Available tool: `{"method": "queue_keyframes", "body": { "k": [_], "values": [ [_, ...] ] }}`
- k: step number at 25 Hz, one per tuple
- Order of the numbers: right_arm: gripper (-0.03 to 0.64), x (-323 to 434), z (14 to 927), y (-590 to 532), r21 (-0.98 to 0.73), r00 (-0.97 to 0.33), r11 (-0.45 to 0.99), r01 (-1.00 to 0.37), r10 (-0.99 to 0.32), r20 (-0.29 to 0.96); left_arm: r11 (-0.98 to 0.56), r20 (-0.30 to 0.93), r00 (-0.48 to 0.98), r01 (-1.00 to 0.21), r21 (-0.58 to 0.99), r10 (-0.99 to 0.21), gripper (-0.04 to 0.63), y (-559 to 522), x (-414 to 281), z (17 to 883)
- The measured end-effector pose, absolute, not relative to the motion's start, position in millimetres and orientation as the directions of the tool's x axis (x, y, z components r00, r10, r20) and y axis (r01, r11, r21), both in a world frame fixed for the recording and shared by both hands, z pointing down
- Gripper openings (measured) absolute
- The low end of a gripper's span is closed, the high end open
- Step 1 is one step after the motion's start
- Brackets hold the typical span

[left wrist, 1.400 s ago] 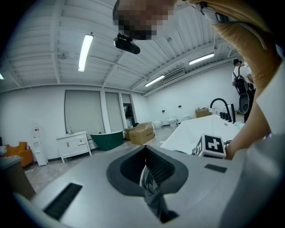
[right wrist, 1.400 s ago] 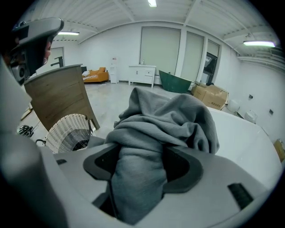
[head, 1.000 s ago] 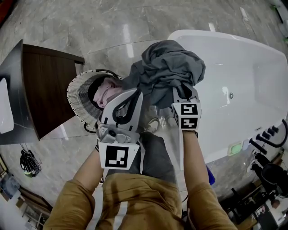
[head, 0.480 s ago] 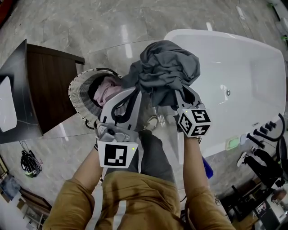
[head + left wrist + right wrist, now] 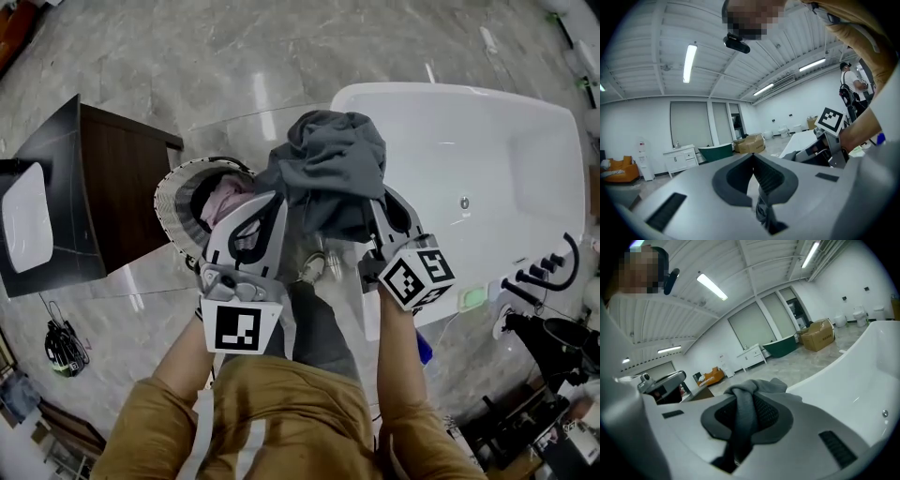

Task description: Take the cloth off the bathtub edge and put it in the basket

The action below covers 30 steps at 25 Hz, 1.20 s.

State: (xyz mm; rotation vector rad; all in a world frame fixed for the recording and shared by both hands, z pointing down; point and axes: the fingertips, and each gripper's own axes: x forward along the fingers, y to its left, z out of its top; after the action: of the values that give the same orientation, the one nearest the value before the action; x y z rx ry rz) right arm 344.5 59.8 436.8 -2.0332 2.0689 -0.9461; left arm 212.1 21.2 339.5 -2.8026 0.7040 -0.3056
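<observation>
A bunched grey cloth hangs in the air between the white bathtub and the round white basket. My left gripper is shut on the cloth's lower left part; in the left gripper view a dark fold is pinched between the jaws. My right gripper grips the cloth's right side, and its jaws have just been closing on a thick grey fold. Inside the basket lies a pink cloth.
A dark wooden cabinet with a white basin stands left of the basket. Black tap fittings and a green soap dish sit at the tub's near end. The person's shoe is on the marble floor below the cloth.
Both grippers have risen with the grey cloth. The right gripper has rolled, so its marker cube now shows two faces. The cloth bundle sits a little further left.
</observation>
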Motion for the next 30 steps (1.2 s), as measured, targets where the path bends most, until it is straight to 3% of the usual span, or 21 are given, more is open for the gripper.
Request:
{"method": "queue_keyframes", "body": {
  "k": [11,20,30],
  "values": [
    [0.054,333,267,77,-0.534,-0.114,0.027,-0.845,-0.985,0.131,-0.800,0.073,0.827,-0.513,-0.311,-0.558,0.003,27,178,234],
    [0.054,326,127,128,-0.395,-0.121,0.114,-0.911,-0.993,-0.007,-0.734,-0.037,0.794,-0.577,-0.359,-0.606,0.003,51,153,139],
    [0.054,315,64,144,-0.319,-0.196,0.229,-0.920,-0.972,-0.130,-0.689,-0.063,0.761,-0.616,-0.382,-0.646,0.003,68,143,113]
  ]
}}
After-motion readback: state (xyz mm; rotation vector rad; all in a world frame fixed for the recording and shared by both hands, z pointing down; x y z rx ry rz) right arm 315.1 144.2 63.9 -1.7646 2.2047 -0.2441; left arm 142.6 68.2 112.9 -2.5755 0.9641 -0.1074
